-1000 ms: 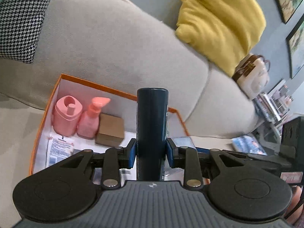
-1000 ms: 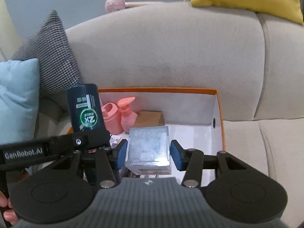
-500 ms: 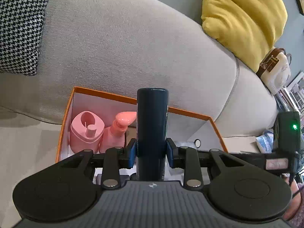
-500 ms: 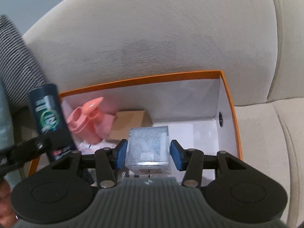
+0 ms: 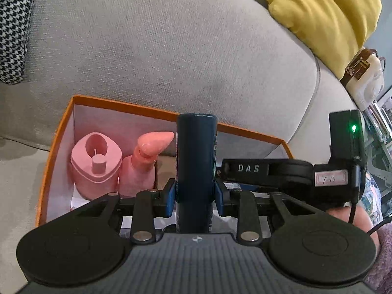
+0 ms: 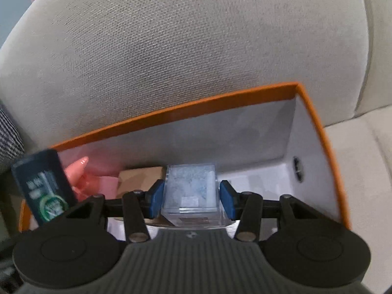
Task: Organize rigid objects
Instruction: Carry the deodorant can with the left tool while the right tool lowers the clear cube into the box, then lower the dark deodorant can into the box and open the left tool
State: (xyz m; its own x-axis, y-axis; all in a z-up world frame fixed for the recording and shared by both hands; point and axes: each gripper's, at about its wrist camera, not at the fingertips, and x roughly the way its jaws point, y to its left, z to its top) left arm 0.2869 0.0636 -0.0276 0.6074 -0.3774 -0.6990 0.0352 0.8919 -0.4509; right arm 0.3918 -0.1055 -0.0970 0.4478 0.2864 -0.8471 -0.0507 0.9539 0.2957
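Note:
My left gripper [image 5: 196, 193] is shut on a dark blue bottle [image 5: 196, 161] that stands upright between its blue pads, over the near side of the orange box [image 5: 127, 106]. Seen from the right wrist, that bottle [image 6: 42, 191] shows its green label at the far left. My right gripper [image 6: 191, 196] is shut on a clear plastic cube [image 6: 189, 191] with whitish filling, held inside the box [image 6: 220, 98] near its middle. In the box's left end stand a pink jar [image 5: 95, 161] and a pink pump bottle [image 5: 144, 164], with a brown carton [image 6: 139, 178] beside them.
The box sits on a beige sofa seat against the grey backrest [image 5: 171, 49]. A houndstooth cushion [image 5: 12, 24] lies at the left, a yellow cushion [image 5: 325, 9] at the upper right. The right part of the box floor [image 6: 264, 174] is bare white.
Both grippers have sunk toward the box and moved closer to it. The right gripper with the cube now reaches inside the box; the left one has tipped further down with the bottle.

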